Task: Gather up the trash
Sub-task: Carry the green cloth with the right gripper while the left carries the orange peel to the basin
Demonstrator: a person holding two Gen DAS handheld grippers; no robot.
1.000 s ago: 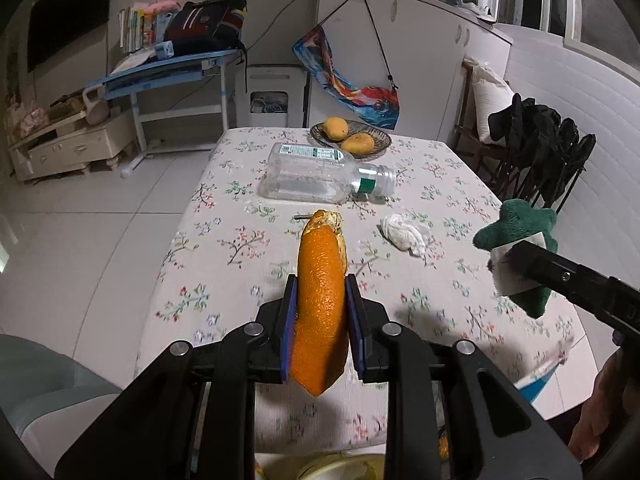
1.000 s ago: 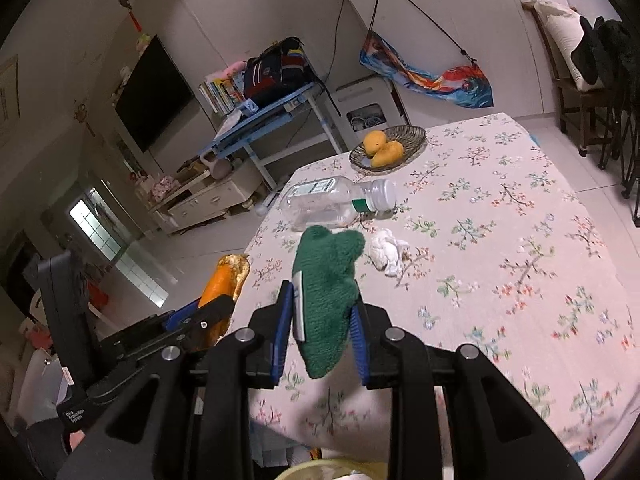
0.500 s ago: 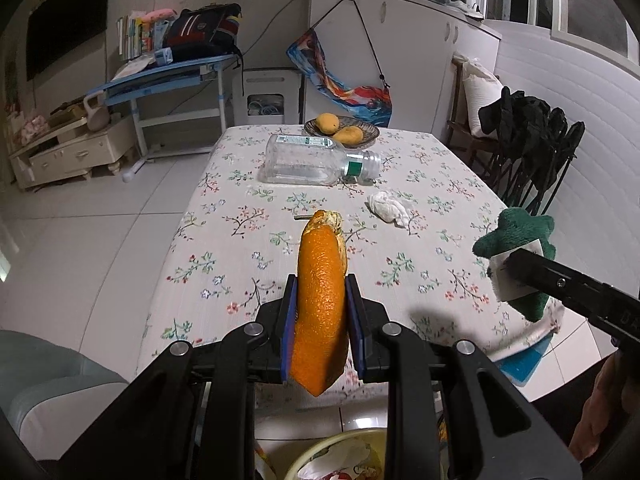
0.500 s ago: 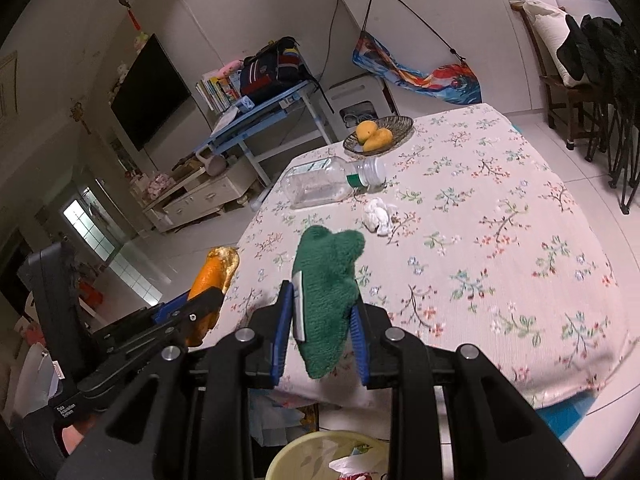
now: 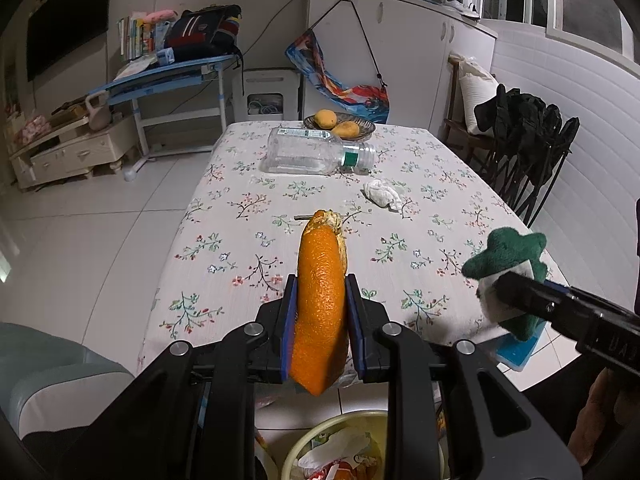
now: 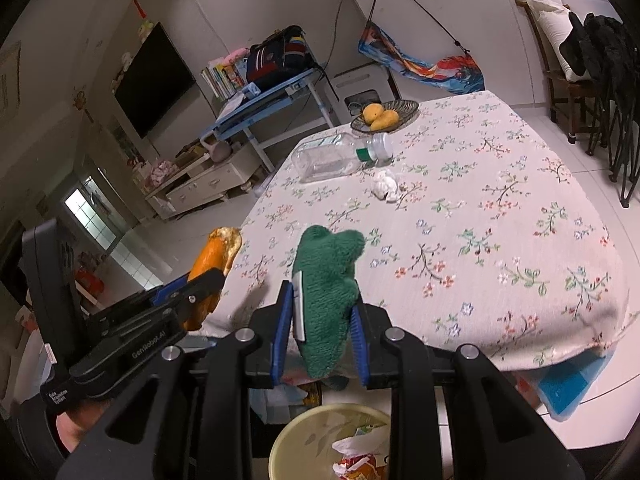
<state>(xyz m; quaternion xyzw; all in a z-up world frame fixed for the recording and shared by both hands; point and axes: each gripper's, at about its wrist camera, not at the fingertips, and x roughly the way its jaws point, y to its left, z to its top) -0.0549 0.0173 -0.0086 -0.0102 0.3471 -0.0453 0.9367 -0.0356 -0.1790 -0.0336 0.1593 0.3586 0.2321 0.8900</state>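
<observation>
My left gripper is shut on a long piece of orange peel, which sticks up between its blue pads. My right gripper is shut on a green fuzzy cloth with a white tag. Both hang off the near edge of the floral-clothed table, above a pale yellow trash bin that holds wrappers. The bin shows at the bottom of the left wrist view too. On the table lie a clear plastic bottle and a crumpled white tissue.
A dish with two mangoes stands at the table's far end. Black folding chairs line the right side. A blue pad lies on the floor under the table's right corner. A grey seat sits at the lower left.
Both grippers have drawn back from the table with their loads. The table edge has receded and the trash bin has come into view below them.
</observation>
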